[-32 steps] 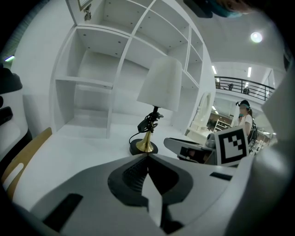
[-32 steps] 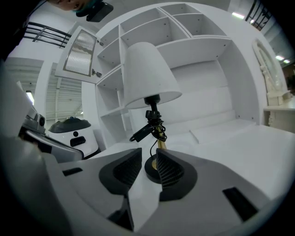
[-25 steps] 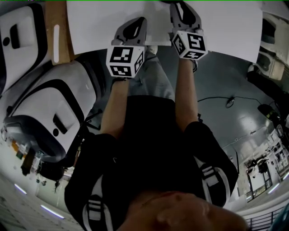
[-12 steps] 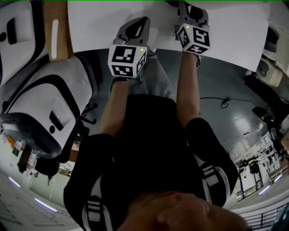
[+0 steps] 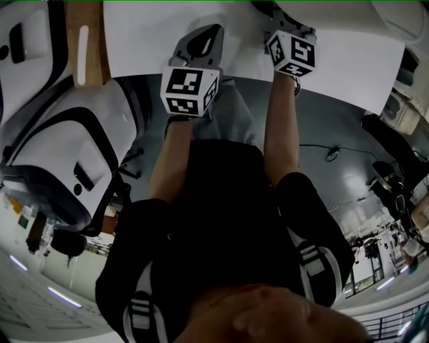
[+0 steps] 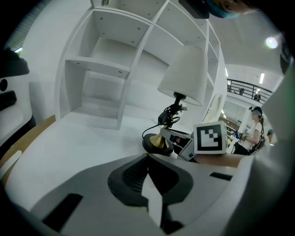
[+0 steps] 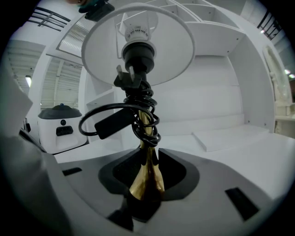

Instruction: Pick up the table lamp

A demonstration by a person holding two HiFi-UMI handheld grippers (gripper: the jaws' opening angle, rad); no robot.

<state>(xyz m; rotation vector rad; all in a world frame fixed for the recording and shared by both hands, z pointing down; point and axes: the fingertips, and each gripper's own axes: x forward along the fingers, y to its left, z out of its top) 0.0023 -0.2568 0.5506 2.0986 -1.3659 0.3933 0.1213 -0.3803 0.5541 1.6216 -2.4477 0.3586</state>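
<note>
The table lamp has a white shade, a brass stem wound with black cord, and a black round base on the white table. My right gripper is shut on the flared brass stem just above the base; in the left gripper view its marker cube sits beside the lamp's base. My left gripper is shut on nothing, a short way in front of the lamp. In the head view both grippers reach over the table's edge, and the shade shows at top right.
A white open shelf unit stands behind the lamp. A white and black machine stands left of the table, seen too in the right gripper view. A wooden strip borders the table's left. A person stands far off.
My right gripper has moved farther over the table, its cube now nearer the top of the head view. The lamp shade has come into view at top right. The left gripper has stayed put.
</note>
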